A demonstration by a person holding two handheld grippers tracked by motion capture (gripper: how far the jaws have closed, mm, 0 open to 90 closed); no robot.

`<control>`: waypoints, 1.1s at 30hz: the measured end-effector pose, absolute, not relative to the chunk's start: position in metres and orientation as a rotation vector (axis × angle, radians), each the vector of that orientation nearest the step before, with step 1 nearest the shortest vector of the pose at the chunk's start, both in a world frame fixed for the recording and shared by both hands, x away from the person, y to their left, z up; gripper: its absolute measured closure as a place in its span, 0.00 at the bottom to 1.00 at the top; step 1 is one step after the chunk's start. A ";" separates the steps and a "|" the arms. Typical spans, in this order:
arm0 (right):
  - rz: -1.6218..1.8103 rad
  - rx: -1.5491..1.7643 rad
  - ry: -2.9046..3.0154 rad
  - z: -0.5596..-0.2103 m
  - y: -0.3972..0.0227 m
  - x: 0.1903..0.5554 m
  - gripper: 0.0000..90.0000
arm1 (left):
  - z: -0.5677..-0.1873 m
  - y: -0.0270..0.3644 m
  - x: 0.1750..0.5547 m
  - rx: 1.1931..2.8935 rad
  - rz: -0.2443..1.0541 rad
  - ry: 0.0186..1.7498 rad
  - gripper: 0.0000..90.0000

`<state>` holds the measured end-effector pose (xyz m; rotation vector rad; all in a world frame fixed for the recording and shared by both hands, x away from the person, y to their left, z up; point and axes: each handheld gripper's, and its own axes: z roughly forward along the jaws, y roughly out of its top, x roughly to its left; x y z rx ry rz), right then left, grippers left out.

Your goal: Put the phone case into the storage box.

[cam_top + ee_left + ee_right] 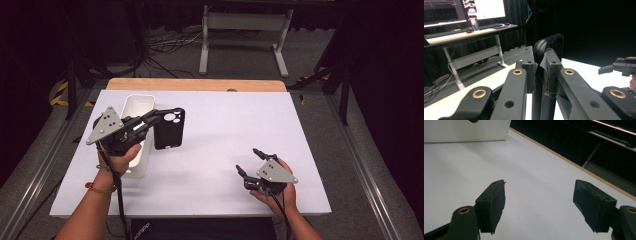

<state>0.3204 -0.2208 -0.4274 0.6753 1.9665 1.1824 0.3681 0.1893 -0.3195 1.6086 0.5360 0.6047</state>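
A laboratory or recording studio. A white-topped table with a pale wooden far edge (195, 84) stands on grey carpet between dark curtains and black stand legs (74, 75). Loose black cables (165, 47) run beneath a white-framed desk (461, 37) carrying lit computer monitors (490, 8) and a dark keyboard (446, 32).

I see the worktop (225, 130) covered in matt white, paper-smooth sheeting, with a bare strip of pale wood along its far edge. The white tray (136, 112) near the left edge looks like smooth plastic. The black phone case (169, 131) has a matt, rubbery finish. My left hand-held gripper (541, 72) has matt black plastic links, brass-coloured rivets and frayed, cloth-like pads (550, 75); the right hand-held gripper (539, 205) looks the same.
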 end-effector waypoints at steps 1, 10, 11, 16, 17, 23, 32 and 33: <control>1.191 0.689 1.961 -0.428 -0.222 0.321 0.28 | -0.319 0.190 0.368 1.599 0.609 0.538 0.92; 1.181 0.706 1.917 -0.430 -0.222 0.320 0.27 | -0.311 0.210 0.367 1.571 0.643 0.549 0.92; 1.180 0.704 1.907 -0.430 -0.222 0.319 0.27 | -0.307 0.216 0.366 1.565 0.669 0.558 0.92; 1.181 0.715 1.896 -0.431 -0.224 0.320 0.28 | -0.303 0.229 0.367 1.551 0.685 0.570 0.92; 1.176 0.717 1.895 -0.432 -0.224 0.320 0.28 | -0.303 0.232 0.368 1.552 0.688 0.570 0.92; 1.143 0.719 1.904 -0.437 -0.221 0.323 0.29 | -0.299 0.248 0.384 1.534 0.688 0.564 0.92; 1.120 0.706 1.928 -0.441 -0.213 0.324 0.29 | -0.300 0.274 0.414 1.541 0.702 0.640 0.92; 1.121 0.707 1.929 -0.441 -0.213 0.324 0.29 | -0.301 0.275 0.417 1.554 0.703 0.650 0.92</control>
